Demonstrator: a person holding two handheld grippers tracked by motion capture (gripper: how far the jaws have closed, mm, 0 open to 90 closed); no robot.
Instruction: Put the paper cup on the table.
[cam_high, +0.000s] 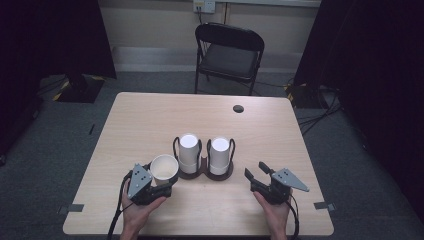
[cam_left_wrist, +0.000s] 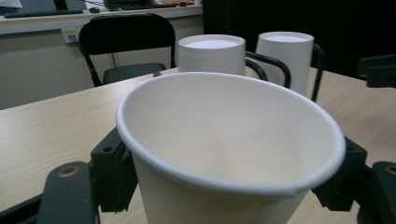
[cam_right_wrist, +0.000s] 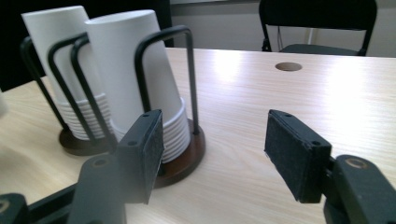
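A white paper cup (cam_high: 164, 167) stands upright with its mouth up at the front left of the table, and my left gripper (cam_high: 162, 182) is shut on it. In the left gripper view the cup (cam_left_wrist: 229, 140) sits between the black jaws of the left gripper (cam_left_wrist: 229, 186). Two stacks of upside-down white cups (cam_high: 189, 150) (cam_high: 220, 152) stand in a dark wire holder (cam_high: 205, 175) just right of it. My right gripper (cam_high: 254, 170) is open to the right of the holder. In its own view the right gripper (cam_right_wrist: 217, 154) has nothing between the pads, and the nearer stack (cam_right_wrist: 135, 70) is ahead on the left.
The wooden table (cam_high: 150, 120) has a round cable hole (cam_high: 238, 108) at the back right. A black folding chair (cam_high: 230, 50) stands beyond the far edge. Dark curtains hang at both sides, with cables on the floor.
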